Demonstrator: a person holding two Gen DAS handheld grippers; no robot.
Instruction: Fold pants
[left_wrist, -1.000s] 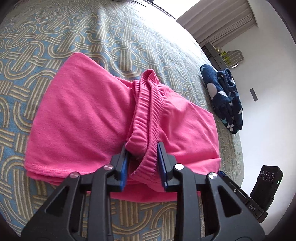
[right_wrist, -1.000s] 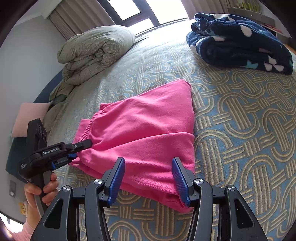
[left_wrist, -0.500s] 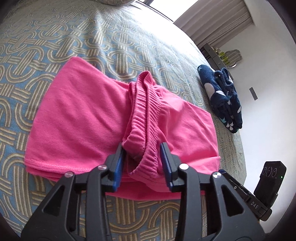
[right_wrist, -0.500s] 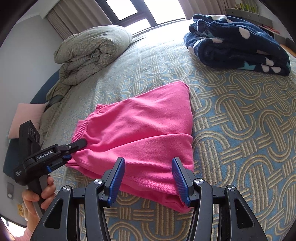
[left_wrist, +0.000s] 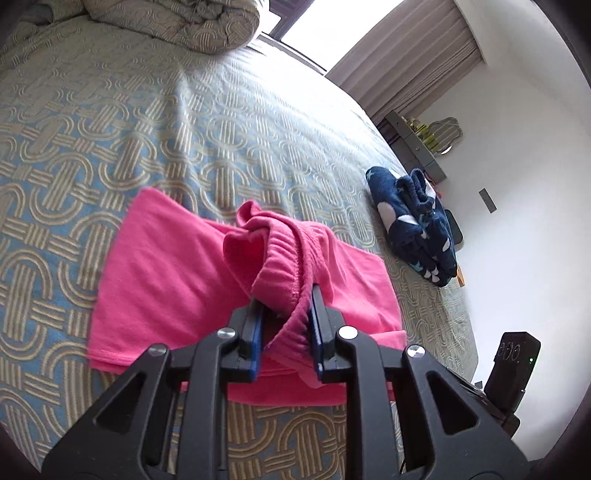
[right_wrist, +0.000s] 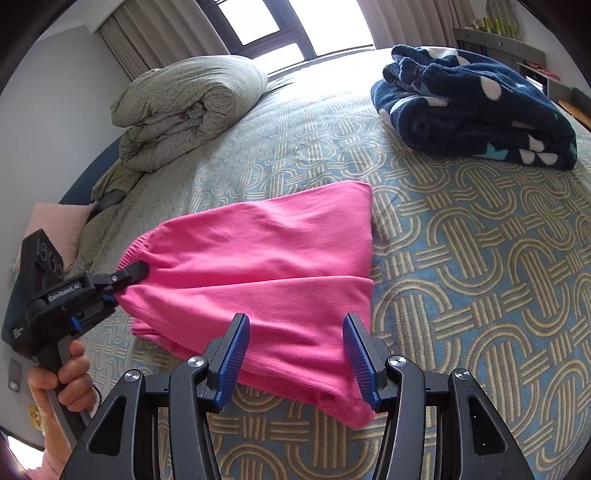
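Pink pants lie partly folded on the patterned bedspread; they also show in the right wrist view. My left gripper is shut on the gathered elastic waistband and holds it lifted above the folded part. In the right wrist view the left gripper pinches the waistband at the pants' left end. My right gripper is open, its blue pads on either side of the near folded edge of the pants, not closed on it.
A folded navy blanket with white spots lies at the far right of the bed. A rolled grey-green duvet sits at the head, by a pink pillow. A window and curtains are behind.
My left gripper has closed tighter on the waistband and lifted it up and away from the bed. The right gripper has stayed open at the near edge.
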